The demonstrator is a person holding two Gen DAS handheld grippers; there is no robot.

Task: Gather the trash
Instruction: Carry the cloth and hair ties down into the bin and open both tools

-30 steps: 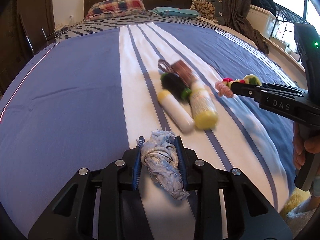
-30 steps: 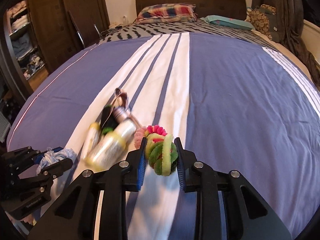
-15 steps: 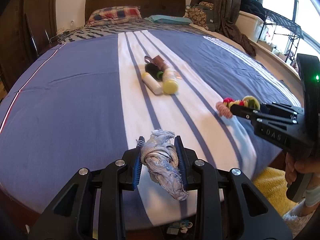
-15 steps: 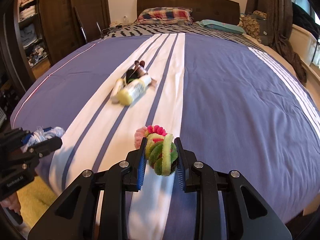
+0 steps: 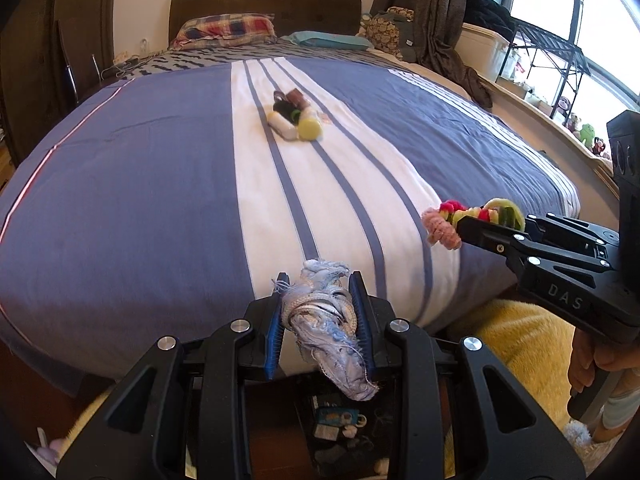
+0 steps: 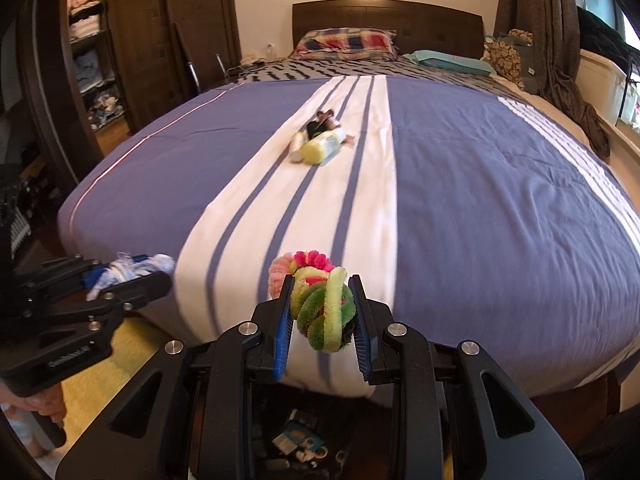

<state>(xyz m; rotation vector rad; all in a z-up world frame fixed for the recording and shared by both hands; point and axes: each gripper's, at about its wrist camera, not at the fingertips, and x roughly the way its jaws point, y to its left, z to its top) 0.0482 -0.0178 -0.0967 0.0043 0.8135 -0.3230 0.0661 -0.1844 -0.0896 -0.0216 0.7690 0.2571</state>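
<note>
**Trash in both grippers, more left on the bed**

Trash is partly gathered: the left gripper [image 5: 320, 316] is clamped on a frayed blue rag [image 5: 326, 320], the right gripper [image 6: 322, 312] on fuzzy scrunchies [image 6: 324, 308], both above a dark bin [image 5: 340, 432] below the bed's foot. Neither is dropped yet. Bottles [image 5: 294, 120] remain mid-bed [image 5: 120, 200].

Frayed cloth rag [image 5: 326, 320]; fuzzy scrunchies [image 6: 326, 312]; matt bedspread [image 5: 120, 200].

A home bedroom: made bed [image 5: 160, 208], plaid pillow [image 5: 228, 28], wooden headboard [image 6: 384, 16], curtains [image 5: 436, 12].
</note>
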